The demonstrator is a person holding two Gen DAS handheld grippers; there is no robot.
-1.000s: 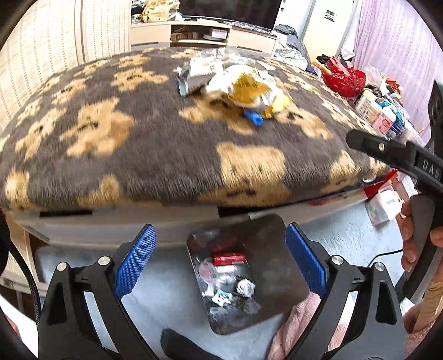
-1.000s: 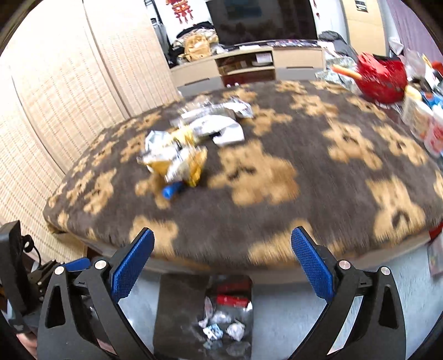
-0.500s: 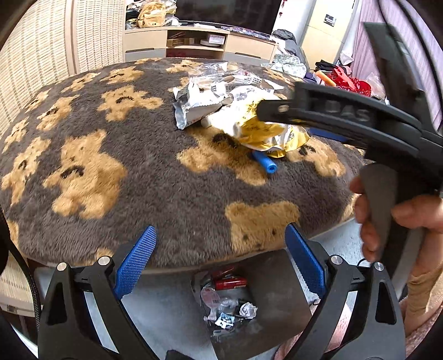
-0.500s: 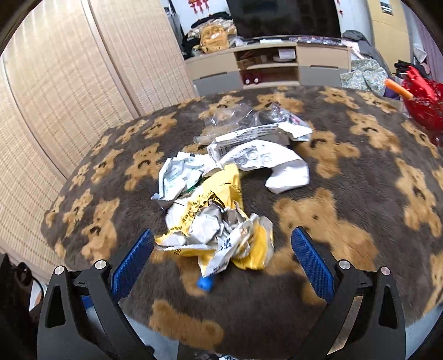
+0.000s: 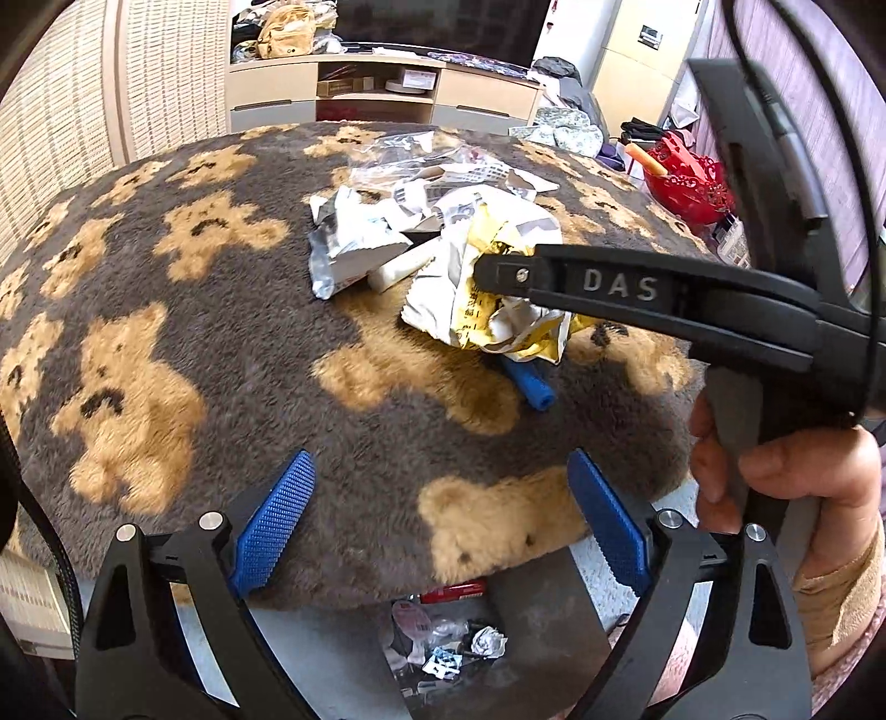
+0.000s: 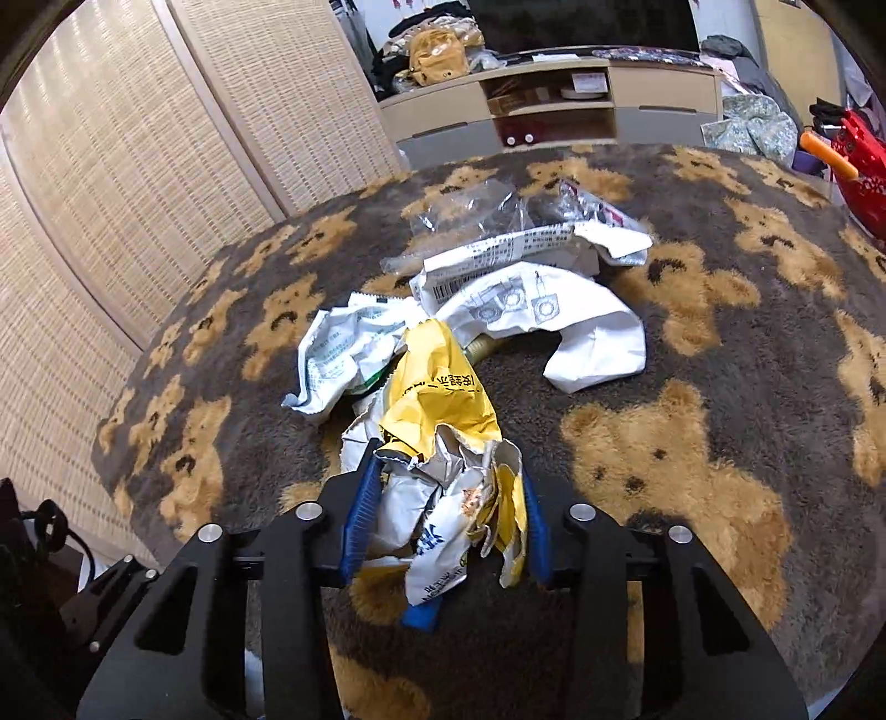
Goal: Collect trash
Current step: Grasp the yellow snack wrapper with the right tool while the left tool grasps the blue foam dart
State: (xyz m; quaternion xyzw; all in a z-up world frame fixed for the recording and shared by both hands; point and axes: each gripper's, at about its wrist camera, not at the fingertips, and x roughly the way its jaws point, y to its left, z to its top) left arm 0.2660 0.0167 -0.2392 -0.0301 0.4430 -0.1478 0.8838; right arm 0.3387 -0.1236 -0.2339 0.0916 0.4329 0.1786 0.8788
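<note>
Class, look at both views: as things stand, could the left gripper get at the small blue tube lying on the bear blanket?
Probably yes. The left gripper is open and empty, with bare blanket between it and the blue tube. But the right gripper, shut on the yellow wrapper, sits just above the tube and crowds the approach.

Looking like a home living room: beyond the left gripper (image 5: 440, 531), a bear-patterned plush blanket (image 5: 166, 343); farther ahead, a low TV cabinet (image 5: 382, 94) sitting under a dark screen (image 5: 437, 25), woven blinds (image 6: 111, 166) hanging to its left.
</note>
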